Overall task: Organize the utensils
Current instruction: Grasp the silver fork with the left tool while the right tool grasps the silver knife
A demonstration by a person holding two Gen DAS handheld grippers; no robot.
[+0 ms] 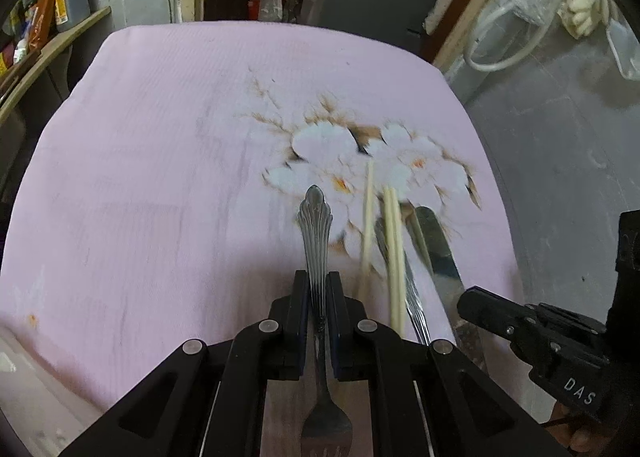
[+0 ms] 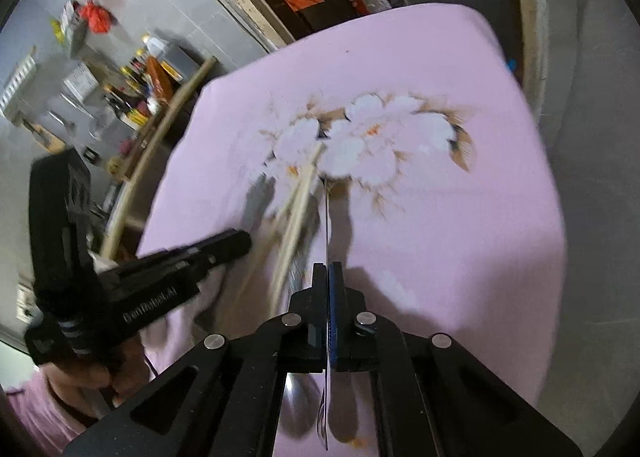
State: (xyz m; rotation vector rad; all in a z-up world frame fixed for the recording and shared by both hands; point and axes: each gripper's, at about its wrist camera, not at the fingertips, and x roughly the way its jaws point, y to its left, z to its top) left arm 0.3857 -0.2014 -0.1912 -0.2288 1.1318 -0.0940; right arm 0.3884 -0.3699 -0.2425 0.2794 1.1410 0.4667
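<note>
The fork (image 1: 317,241) is pinched by its ornate handle between the fingers of the left gripper (image 1: 318,289), tines back toward the wrist, handle tip out over the pink flowered cloth (image 1: 160,145) on the counter. Off to its right lie the pale chopsticks (image 1: 390,249), another steel handle (image 1: 416,309) beside them, and a flat blade that looks like a knife (image 1: 438,249).

In the right wrist view, the right gripper (image 2: 327,277) has its fingers pressed on a thin metal piece seen edge-on (image 2: 327,217); likely a knife, though I can't be sure.

To do this well, I'd say keep the fork level, lower it parallel to the chopsticks and just beside them, and only spread the fingers once it rests on the cloth. The two grippers are close, so one should wait.

Count: one fork held, three chopsticks I can make out through blur, one loose steel handle, one flat blade.
</note>
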